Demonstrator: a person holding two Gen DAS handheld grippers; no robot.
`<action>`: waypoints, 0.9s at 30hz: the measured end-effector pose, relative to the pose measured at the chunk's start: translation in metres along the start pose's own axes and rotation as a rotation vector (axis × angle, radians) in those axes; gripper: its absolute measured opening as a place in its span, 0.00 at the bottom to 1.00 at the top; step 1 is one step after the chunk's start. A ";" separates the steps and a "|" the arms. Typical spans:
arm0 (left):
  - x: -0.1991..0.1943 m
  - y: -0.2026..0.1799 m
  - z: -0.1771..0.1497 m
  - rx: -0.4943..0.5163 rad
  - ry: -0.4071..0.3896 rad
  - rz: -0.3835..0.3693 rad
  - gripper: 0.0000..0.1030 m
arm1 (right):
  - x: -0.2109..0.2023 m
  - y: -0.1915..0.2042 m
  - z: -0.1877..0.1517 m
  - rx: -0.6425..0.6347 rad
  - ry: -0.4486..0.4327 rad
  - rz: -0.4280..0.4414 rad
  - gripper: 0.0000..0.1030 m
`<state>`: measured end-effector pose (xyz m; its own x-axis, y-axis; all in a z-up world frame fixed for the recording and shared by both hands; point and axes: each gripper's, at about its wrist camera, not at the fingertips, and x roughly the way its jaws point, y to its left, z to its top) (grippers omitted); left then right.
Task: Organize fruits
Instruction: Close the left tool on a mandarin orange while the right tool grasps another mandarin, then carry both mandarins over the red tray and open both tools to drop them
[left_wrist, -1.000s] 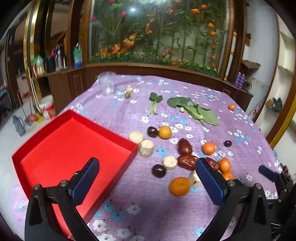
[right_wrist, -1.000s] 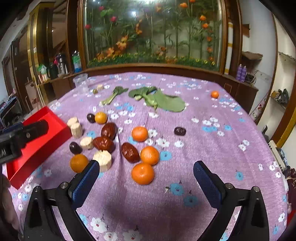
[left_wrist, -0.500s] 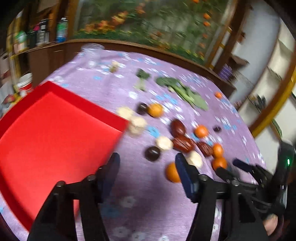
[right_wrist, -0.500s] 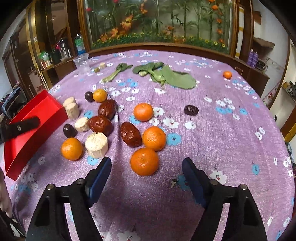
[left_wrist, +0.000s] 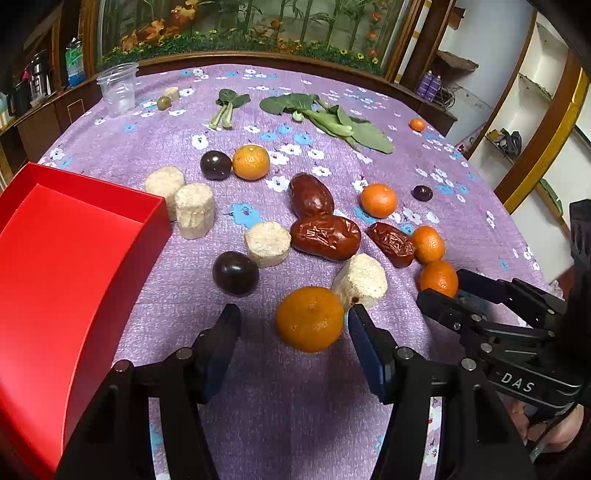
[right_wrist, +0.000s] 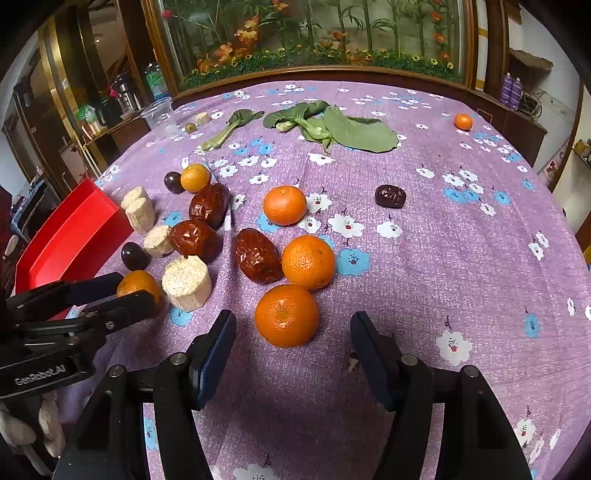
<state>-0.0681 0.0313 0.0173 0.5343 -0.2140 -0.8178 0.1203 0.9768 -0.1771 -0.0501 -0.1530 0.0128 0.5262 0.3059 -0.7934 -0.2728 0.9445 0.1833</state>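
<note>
Several oranges, red dates, dark plums and pale cut stalk pieces lie on the purple flowered cloth. My left gripper (left_wrist: 293, 323) is low over the cloth, its jaws half narrowed around an orange (left_wrist: 310, 319). The right pad is next to the peel and the left pad stands clear. It also shows at the left of the right wrist view as the left gripper (right_wrist: 136, 287). My right gripper (right_wrist: 291, 326) is closing with another orange (right_wrist: 286, 315) between its pads, neither pad touching. The red tray (left_wrist: 74, 266) lies at the left.
Leafy greens (right_wrist: 332, 127), a clear plastic cup (left_wrist: 118, 88) and a lone small orange (right_wrist: 463, 121) lie at the far side. A pale stalk piece (left_wrist: 364, 280) touches the left gripper's orange. A wooden ledge with plants rims the table behind.
Both grippers came down toward the cloth and their jaws narrowed from wide open. Each now has an orange between its pads; the left one swung right, away from the tray.
</note>
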 end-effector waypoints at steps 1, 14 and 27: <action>0.001 -0.002 0.000 0.008 -0.003 0.009 0.57 | 0.001 0.000 0.000 0.001 0.003 -0.001 0.67; 0.004 -0.019 -0.002 0.084 -0.012 0.046 0.34 | 0.005 0.005 0.001 -0.031 0.010 -0.038 0.60; -0.007 -0.017 -0.007 0.051 -0.029 0.008 0.31 | -0.006 0.008 -0.006 -0.033 0.009 -0.030 0.34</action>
<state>-0.0798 0.0164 0.0219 0.5590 -0.2071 -0.8029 0.1578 0.9772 -0.1422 -0.0604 -0.1482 0.0151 0.5271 0.2767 -0.8035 -0.2840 0.9485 0.1403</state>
